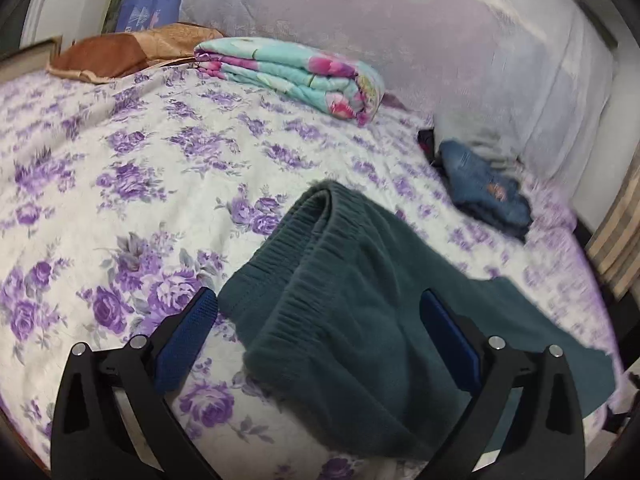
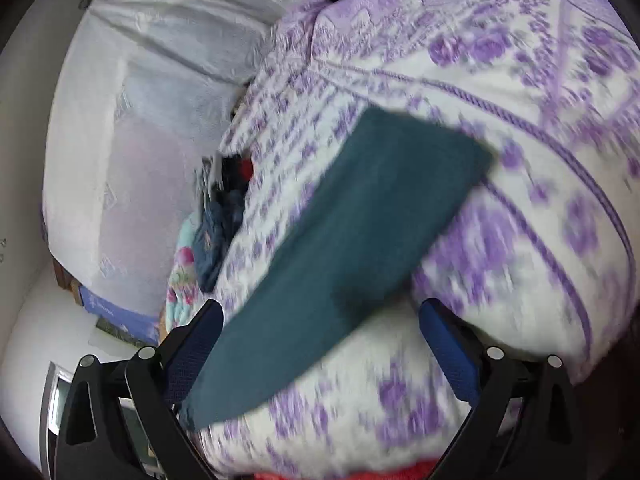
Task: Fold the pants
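Dark teal pants (image 1: 360, 304) lie on the bed with the purple-flowered sheet (image 1: 140, 184). Their ribbed waistband is doubled over and points away from me. My left gripper (image 1: 318, 308) is open, its blue pads either side of the waistband end, just above the cloth. In the right wrist view a pant leg (image 2: 344, 248) stretches flat across the sheet (image 2: 520, 240), its hem at the far end. My right gripper (image 2: 320, 320) is open over the near part of the leg. This view is blurred.
A folded turquoise floral quilt (image 1: 296, 68) and a brown cushion (image 1: 120, 52) lie at the far side. Folded blue jeans (image 1: 484, 192) sit far right near a white-draped wall (image 1: 440, 40). The bed edge runs along the right.
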Tool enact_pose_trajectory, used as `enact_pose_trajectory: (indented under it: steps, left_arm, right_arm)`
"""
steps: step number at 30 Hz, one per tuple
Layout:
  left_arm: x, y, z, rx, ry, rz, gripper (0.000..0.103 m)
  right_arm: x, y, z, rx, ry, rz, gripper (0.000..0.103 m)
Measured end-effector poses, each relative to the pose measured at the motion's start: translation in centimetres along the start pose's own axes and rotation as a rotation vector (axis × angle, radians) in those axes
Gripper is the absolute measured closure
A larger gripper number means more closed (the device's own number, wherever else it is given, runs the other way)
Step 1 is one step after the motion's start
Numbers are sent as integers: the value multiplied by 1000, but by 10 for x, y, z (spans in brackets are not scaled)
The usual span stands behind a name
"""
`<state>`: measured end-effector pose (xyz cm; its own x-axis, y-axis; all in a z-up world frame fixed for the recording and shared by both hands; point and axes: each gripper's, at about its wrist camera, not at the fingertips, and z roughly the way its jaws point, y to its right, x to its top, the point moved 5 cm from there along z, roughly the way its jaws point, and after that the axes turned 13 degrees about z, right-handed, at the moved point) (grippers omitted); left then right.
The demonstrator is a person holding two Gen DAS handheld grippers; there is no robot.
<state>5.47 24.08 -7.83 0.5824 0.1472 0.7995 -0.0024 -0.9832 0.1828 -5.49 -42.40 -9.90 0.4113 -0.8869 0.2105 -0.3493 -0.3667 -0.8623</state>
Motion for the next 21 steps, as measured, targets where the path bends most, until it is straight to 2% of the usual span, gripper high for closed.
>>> enact_pose_trajectory:
  steps: [4, 6, 9, 12, 14, 16, 18, 21]
  left_arm:
    - [-2, -1, -3, -15, 31, -1, 5]
    - [-2, 0, -4, -18, 41, -5, 5]
    - [-3, -1, -8, -39, 65, -14, 5]
    - [-3, -2, -10, -58, 80, -22, 5]
    - [-2, -1, -10, -57, 80, -20, 5]
    - [-2, -1, -10, -58, 81, -22, 5]
    - [-2, -1, -10, -60, 83, -22, 5]
    - [-2, -1, -11, -61, 86, -23, 5]
  right_arm:
    - [21, -6, 15, -39, 12, 9, 3]
    - [31, -8, 14, -45, 53, 8, 3]
    - [38, -17, 20, -47, 105, -74, 5]
    - [36, -15, 32, -105, 147, -169, 14]
    - [32, -15, 30, -127, 168, -228, 29]
    - [34, -6, 28, -110, 170, -225, 70]
    - [39, 4, 28, -80, 162, -192, 92]
    - [40, 14, 21, -2, 163, -177, 94]
